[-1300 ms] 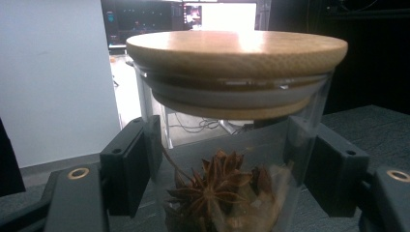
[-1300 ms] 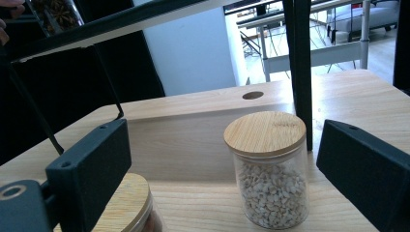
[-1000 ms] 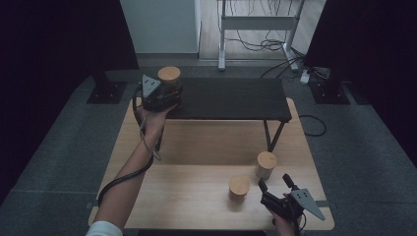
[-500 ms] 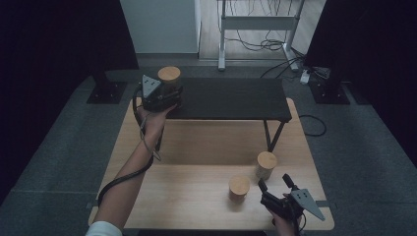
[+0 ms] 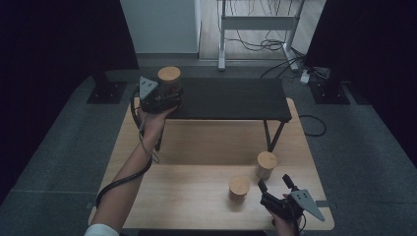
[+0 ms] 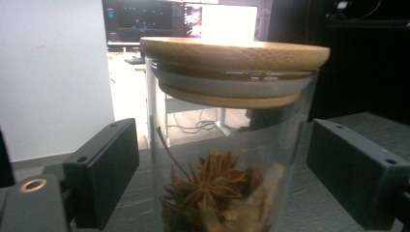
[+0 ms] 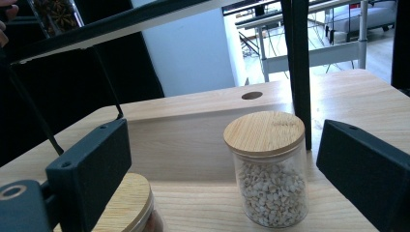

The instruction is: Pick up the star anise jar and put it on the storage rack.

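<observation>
Pretty much nothing has shifted since the earlier frame, both hands sit where they were. Using the black shelf (image 5: 231,98) as the landmark: at its left end the left gripper (image 5: 164,101) has its jaws spread around the star anise jar (image 6: 227,140), which looks set down there, pads not touching glass. I'd back straight out so the jar doesn't tip. In front of the shelf's right leg, the right gripper (image 5: 276,188) hangs open facing the seed jar (image 7: 268,169).
</observation>
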A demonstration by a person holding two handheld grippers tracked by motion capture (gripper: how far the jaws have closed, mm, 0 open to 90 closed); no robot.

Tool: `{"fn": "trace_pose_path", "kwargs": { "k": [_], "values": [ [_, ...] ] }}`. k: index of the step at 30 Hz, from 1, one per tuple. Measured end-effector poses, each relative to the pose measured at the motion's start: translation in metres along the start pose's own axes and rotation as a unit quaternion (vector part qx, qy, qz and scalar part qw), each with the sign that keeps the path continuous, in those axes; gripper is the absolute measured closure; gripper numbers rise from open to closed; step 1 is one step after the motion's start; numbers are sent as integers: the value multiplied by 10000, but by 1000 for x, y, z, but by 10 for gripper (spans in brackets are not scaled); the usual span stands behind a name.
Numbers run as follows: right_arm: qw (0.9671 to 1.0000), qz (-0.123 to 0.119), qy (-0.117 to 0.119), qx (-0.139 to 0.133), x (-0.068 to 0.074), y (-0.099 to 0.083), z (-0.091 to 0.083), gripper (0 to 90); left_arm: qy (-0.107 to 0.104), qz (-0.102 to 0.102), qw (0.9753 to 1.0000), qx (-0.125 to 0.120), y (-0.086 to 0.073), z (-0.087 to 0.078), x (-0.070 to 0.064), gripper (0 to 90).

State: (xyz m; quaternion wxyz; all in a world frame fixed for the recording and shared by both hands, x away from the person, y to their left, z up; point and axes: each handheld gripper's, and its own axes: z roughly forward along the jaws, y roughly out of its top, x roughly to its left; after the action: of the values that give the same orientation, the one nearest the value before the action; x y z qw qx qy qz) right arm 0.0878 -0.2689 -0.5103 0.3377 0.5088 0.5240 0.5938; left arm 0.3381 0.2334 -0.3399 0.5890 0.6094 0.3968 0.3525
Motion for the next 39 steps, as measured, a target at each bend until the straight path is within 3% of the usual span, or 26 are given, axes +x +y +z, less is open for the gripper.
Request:
{"fn": "trace_pose_path", "kwargs": {
  "k": [11, 23, 29, 39],
  "values": [
    [10000, -21, 7, -3, 2, 0, 0, 54, -127, -175, 9998, 50, 0, -10, 5, 62],
    [10000, -70, 18, -11, 4, 0, -1, 54, -327, -510, 9981, 103, 1, -23, 9, 36],
    [10000, -90, 21, -17, 6, -1, -1, 54, -437, -528, 9976, 119, 3, -32, 6, 34],
    [9999, -132, 62, -42, 9, -1, -2, 54, -297, -508, 9979, 284, -1, -54, -2, 37]
  ]
}}
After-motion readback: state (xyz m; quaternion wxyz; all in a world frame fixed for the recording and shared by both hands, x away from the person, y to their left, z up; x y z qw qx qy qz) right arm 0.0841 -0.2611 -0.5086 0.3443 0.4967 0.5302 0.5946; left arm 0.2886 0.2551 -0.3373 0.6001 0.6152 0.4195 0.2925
